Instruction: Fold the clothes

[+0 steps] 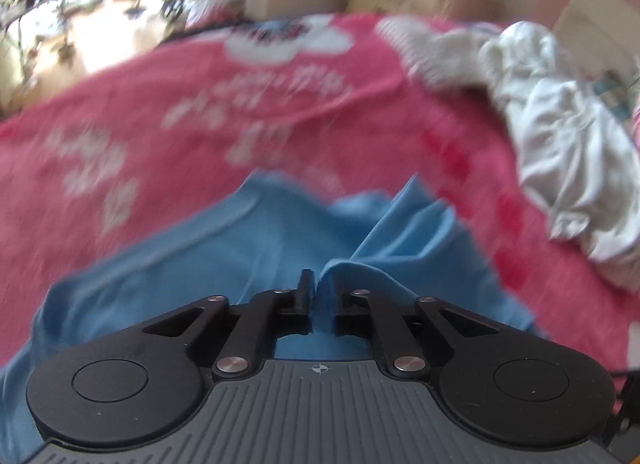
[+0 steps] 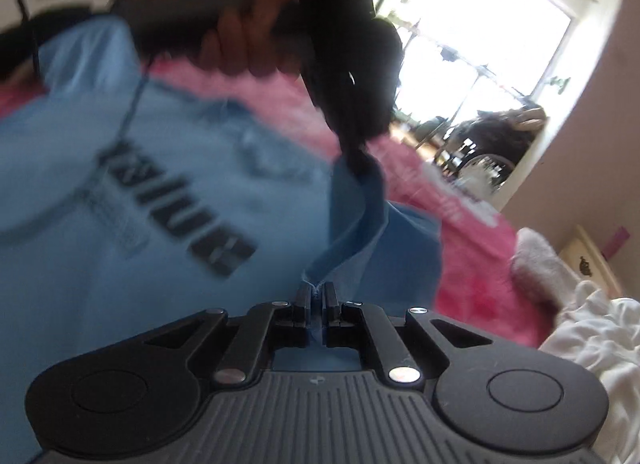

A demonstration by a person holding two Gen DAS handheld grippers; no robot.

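Bed [image 1: 168, 112], pink blanket over it. White heap [image 1: 560, 144] toward the far right edge, next to a fluffy striped item. Both views motion-blurred.

Blue shirt [image 1: 192, 264] lies across the near part of the bed, print side up in the right view; lettering blurred, unreadable. One stretch of its edge is lifted off the blanket, strung between my two claws.

Left claw [image 1: 314, 296]: narrow, pinched on a raised fold of shirt that drapes over the right finger. Right claw [image 2: 318, 296]: narrow, thin edge of shirt clamped between the fingertips. In the right view my left hand [image 2: 248, 44] and its claw sit higher, gripping the same flap further along.

Risks, as judged:
- Thin bite in the right claw; a tug while the flap is taut could pull the cloth free.
- Uneven pull between claws would skew the fold line.
- Fast carry could drag the shirt body across the blanket and bunch it.
- White heap close enough to snag if the flap swings right.
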